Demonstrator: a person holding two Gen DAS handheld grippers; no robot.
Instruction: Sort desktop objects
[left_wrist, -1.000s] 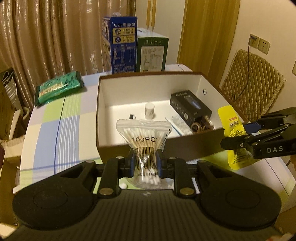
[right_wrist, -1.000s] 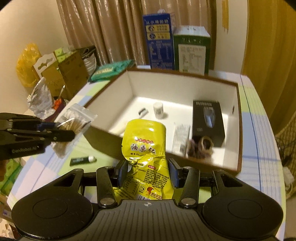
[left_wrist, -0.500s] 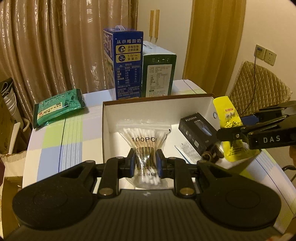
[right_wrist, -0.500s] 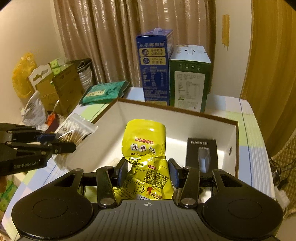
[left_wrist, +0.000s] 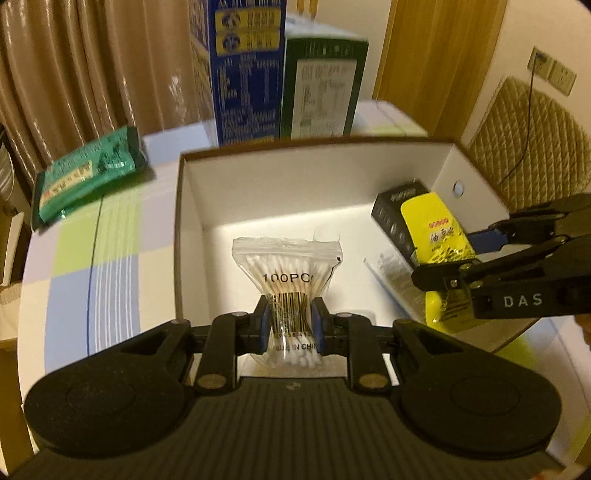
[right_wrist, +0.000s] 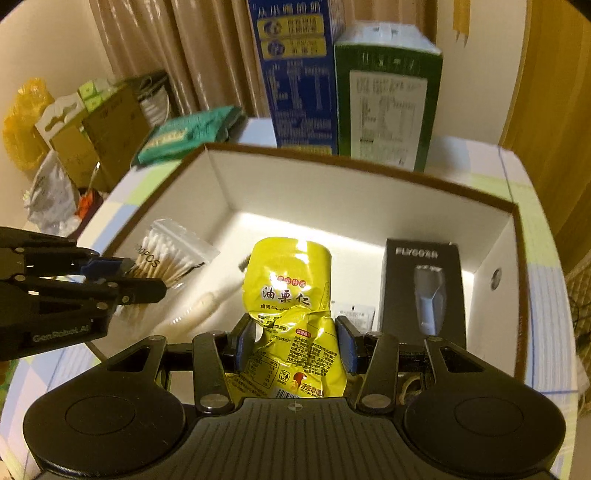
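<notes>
Two soft, light bags, pinched mid-body, likely crushable. Left gripper (left_wrist: 287, 325) clenched on swabs (left_wrist: 287, 271) at frame centre; right gripper (right_wrist: 295, 341) on pouch (right_wrist: 291, 295), above box (right_wrist: 362, 184).

Bare floor of box (left_wrist: 280, 225) is lying open at far centre. Black carton (right_wrist: 423, 291) is blocking right side, w/ sachet (right_wrist: 352, 314) beside it. Blue carton (left_wrist: 245, 70) & green carton (left_wrist: 321, 96) are standing just behind far wall.

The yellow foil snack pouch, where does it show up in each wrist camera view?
Left wrist: yellow foil snack pouch at right, in the right gripper, over the white-lined cardboard box.
Right wrist: pouch bottom centre.
Shared landmark: black shaver box.
</notes>
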